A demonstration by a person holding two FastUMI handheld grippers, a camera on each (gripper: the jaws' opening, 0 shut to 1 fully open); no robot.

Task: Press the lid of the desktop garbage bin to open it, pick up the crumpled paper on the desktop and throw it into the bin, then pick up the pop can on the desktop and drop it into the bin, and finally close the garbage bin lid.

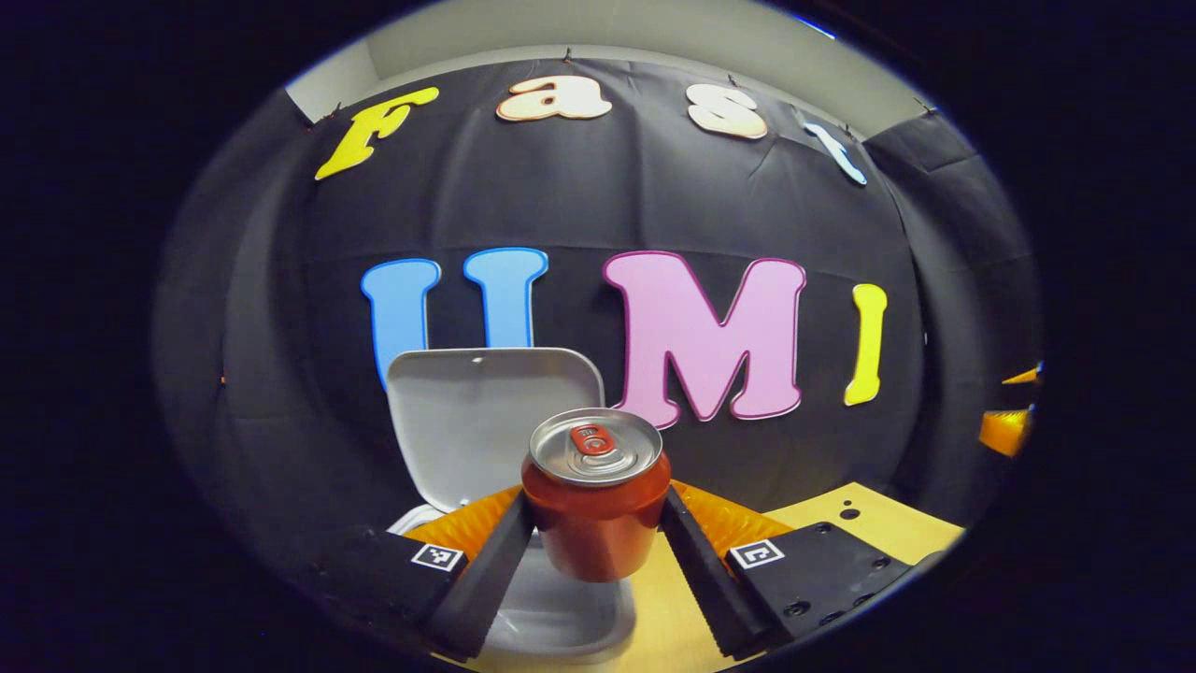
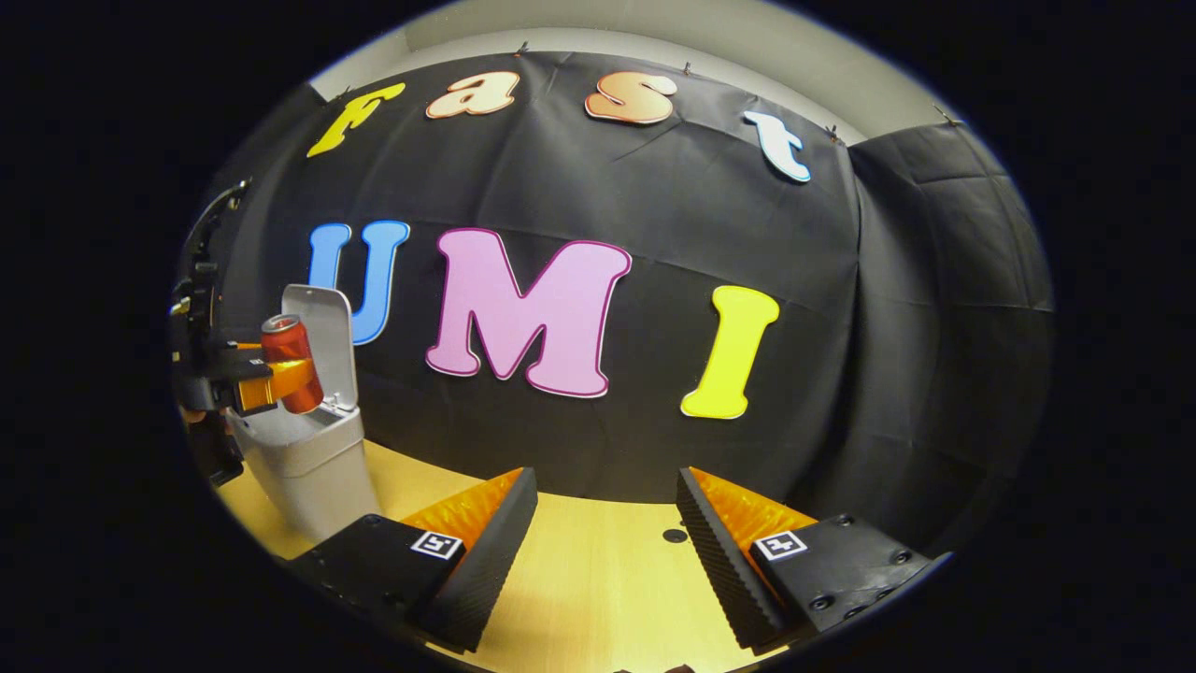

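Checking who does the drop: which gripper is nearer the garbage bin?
Left. The left gripper holds the pop can just above the garbage bin, whose lid stands open. The right gripper hovers open over the table, well off to the bin's side.

A red can [image 1: 596, 509] with a silver top and red tab, a grey bin [image 2: 313, 467] and a pale wooden table [image 2: 598, 579] are seen.

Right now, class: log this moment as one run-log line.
left gripper: shut on pop can | can: above bin | lid: up | right gripper: open, nothing between fingers
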